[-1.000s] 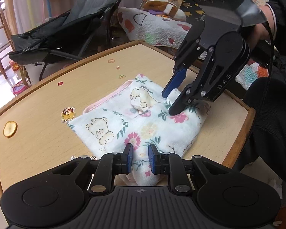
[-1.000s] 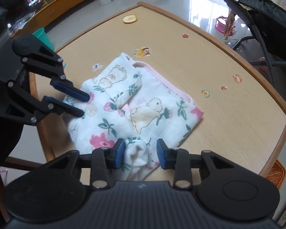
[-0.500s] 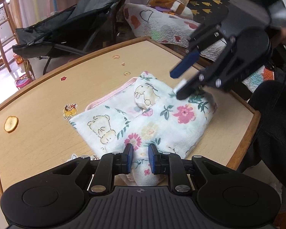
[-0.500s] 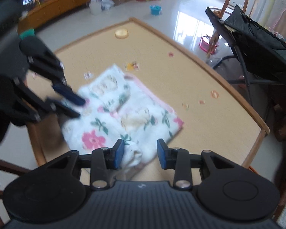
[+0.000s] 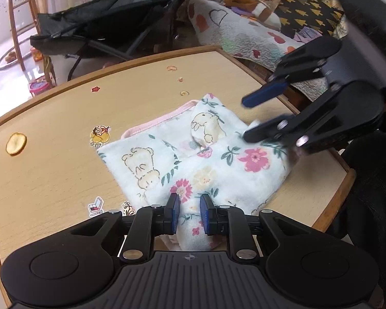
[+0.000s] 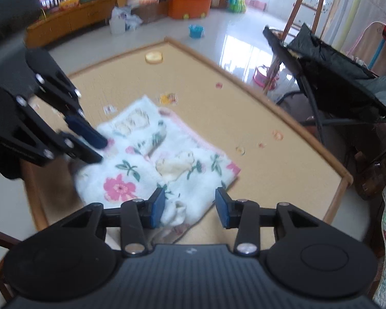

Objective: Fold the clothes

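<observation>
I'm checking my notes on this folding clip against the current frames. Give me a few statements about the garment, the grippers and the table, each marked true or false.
1. The floral garment lies folded on the wooden table. True.
2. The right gripper is clamped shut on the cloth. False: its jaws stand apart, with a bunched edge of cloth beside one pad.
3. The left gripper has garment fabric between its fingers. True.
4. The garment has a blue trim. False: the trim along its far edge is pink.
5. A round yellow slice sits on the table apart from the garment. True.
</observation>
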Demonstrator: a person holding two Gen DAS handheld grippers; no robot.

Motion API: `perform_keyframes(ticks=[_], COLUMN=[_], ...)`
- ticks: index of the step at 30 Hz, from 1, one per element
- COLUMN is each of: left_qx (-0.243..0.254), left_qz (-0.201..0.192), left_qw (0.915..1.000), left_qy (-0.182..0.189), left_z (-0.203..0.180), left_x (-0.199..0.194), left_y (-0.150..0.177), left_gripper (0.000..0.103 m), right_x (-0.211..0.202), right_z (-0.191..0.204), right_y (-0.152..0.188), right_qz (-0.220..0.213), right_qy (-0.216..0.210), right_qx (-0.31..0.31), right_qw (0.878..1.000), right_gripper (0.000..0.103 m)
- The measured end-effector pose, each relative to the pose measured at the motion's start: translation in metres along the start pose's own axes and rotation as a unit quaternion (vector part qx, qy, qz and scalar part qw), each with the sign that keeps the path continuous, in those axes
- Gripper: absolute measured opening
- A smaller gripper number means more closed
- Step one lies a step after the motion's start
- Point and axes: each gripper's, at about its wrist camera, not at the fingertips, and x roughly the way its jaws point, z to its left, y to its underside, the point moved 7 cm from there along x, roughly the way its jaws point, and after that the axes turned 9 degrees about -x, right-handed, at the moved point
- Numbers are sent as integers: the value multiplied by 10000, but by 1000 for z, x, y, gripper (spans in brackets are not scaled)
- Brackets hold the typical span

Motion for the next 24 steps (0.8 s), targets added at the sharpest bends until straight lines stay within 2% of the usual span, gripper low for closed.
perform_keyframes(ticks=[3,5,9,17,22,24], left_qx=[-43,-68,-97,-112,-154,-178], left_qz=[69,118,170,180,31,-68], left_qw=[10000,9999,9998,9998,9997,9996], left_qy=[6,21,27,64,163,196], left_z=[1,2,2,4,6,8], left_x=[2,2,3,2,-1,-3], left_y=[-2,-3,-4,-4,-1,2], left_gripper=[23,23,23,23,23,27], right_x=[-24,-35,-42,0,26,35], right_z=[6,24,67,69,71,70], right_y=[-6,-9,-12,-5,-1,0], right_qz=[-192,-193,-186,397,761,893], right_qy=[-150,-192,-185,-236,-268,-302], right_qx=[-356,-1064,-2516,-2770,-2922,-2941], right_qw=[9991,9940,9675,9598,9529,9511], right_gripper=[46,49,52,54,54,54])
